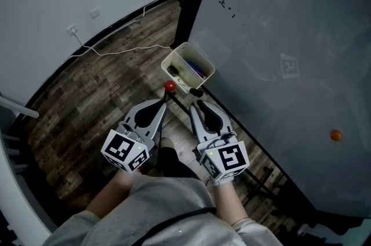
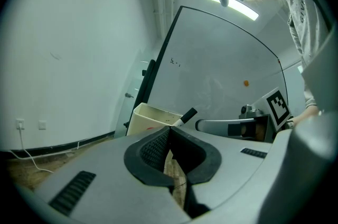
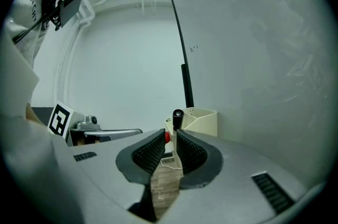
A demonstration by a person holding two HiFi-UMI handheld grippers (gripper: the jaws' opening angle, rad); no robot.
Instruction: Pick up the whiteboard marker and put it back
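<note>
The whiteboard marker [image 3: 177, 118], white with a black cap, stands cap-up between the pads of my right gripper [image 3: 171, 136], which is shut on its body. In the head view the marker's cap [image 1: 196, 91] shows at the right gripper [image 1: 196, 98], just short of the cream tray [image 1: 204, 59] fixed at the whiteboard's [image 1: 278, 36] lower edge. The tray holds several pens. My left gripper [image 1: 166, 97] lies alongside, its jaws closed with nothing between them. In the left gripper view its tips [image 2: 169, 130] meet, and the marker [image 2: 186, 115] and tray [image 2: 148, 117] lie just beyond.
A small red knob [image 1: 170, 86] sits right at the left gripper's tip. A white cable [image 1: 122, 52] runs over the wooden floor to a wall outlet [image 1: 72, 29]. An orange magnet [image 1: 335, 135] sticks to the board. The black stand post [image 1: 188, 7] borders the board's left edge.
</note>
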